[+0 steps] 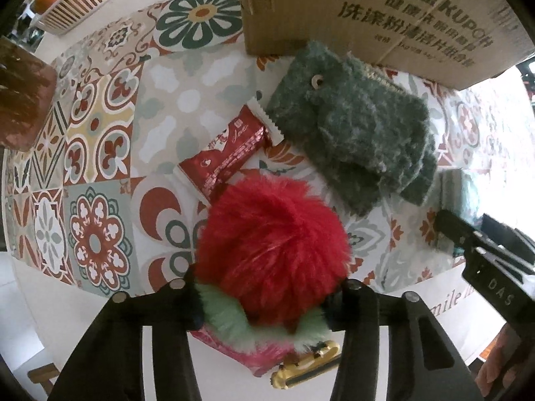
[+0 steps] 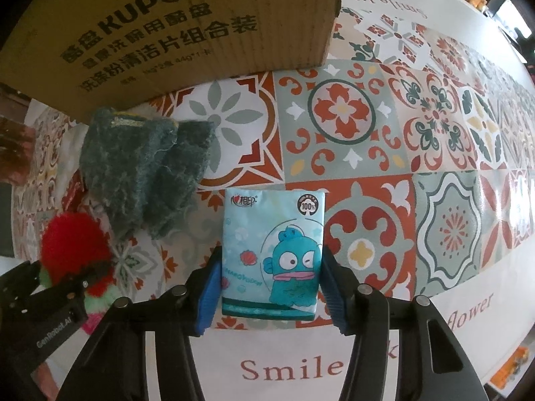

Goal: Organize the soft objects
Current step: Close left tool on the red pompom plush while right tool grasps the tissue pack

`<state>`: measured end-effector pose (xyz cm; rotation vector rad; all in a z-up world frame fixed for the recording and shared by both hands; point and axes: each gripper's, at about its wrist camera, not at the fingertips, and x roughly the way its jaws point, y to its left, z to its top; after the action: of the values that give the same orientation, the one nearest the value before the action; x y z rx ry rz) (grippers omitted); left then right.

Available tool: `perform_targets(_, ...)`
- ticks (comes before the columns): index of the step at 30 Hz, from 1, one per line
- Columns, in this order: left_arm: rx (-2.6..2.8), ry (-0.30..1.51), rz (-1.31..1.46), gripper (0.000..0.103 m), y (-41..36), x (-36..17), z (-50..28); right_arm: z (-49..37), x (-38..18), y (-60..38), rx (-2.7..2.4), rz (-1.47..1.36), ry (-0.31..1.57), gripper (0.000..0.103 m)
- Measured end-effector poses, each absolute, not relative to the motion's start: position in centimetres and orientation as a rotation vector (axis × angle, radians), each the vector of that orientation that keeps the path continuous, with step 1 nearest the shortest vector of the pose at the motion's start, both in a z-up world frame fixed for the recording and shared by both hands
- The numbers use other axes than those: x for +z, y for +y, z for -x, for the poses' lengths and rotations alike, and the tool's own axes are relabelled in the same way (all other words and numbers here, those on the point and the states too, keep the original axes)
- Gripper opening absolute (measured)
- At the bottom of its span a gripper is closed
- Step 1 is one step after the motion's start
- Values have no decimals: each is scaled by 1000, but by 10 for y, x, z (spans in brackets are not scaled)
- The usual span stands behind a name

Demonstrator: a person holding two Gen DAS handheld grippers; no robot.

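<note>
Two grips; left jaws pinch red pompom [image 1: 272, 250]; right jaws pinch tissue pack [image 2: 272, 254] sides

1 red pompom [image 1: 272, 250], 1 green glove [image 1: 354, 127], 1 tissue pk [image 2: 272, 257], 1 cardboard box [image 1: 367, 10], 1 red snack pkt [image 1: 230, 157]

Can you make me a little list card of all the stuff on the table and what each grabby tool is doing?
surface: patterned tile-print tablecloth
left tool: closed around fluffy red pompom
right tool: pads against blue cartoon-fish tissue pack
between them: dark green fuzzy cloth
also: red snack wrapper
behind: brown cardboard box
</note>
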<state>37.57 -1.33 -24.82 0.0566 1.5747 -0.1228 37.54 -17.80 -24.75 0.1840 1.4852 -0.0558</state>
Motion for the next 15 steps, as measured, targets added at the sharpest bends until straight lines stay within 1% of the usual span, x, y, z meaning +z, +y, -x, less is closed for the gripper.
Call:
perform_targets(5,-154,1547,-28,41,-11,-239,-381,-366,-242,-182,-34,-218,1468,55)
perform_targets(15,-229,1439,52,39,-7,-204,-377,-354,-208,-189,-4,-237,1380,55)
